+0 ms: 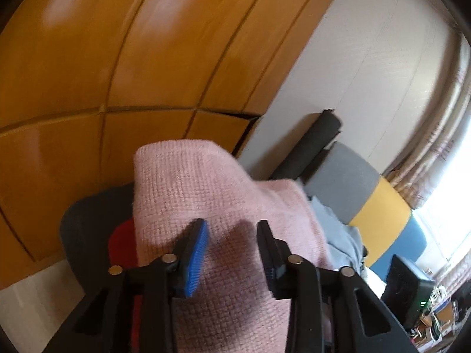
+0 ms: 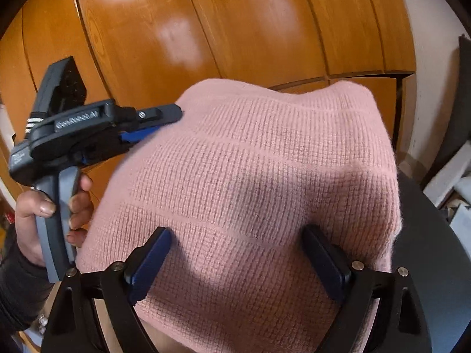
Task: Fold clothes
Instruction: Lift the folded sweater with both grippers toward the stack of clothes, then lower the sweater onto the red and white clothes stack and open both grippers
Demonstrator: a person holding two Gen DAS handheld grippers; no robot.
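Note:
A pink knitted sweater [image 1: 206, 194] lies heaped on a dark round surface [image 1: 76, 229] and fills the middle of the right wrist view [image 2: 265, 176]. My left gripper [image 1: 232, 229] hovers over it with its blue-padded fingers [image 1: 197, 250] apart and only the cloth's surface showing in the gap. From the right wrist view, that left gripper [image 2: 167, 120] reaches the sweater's left edge, held by a hand [image 2: 38, 206]. My right gripper [image 2: 238, 235] stands wide open over the sweater's near part, nothing pinched.
Orange wooden cabinet doors [image 2: 235, 29] stand close behind. A light blue garment [image 1: 338, 235] lies right of the sweater, with a red patch [image 1: 120, 244] to its left. Further right are a black roll [image 1: 312, 144], grey, yellow and blue cushions [image 1: 379, 220] and a curtain [image 1: 441, 135].

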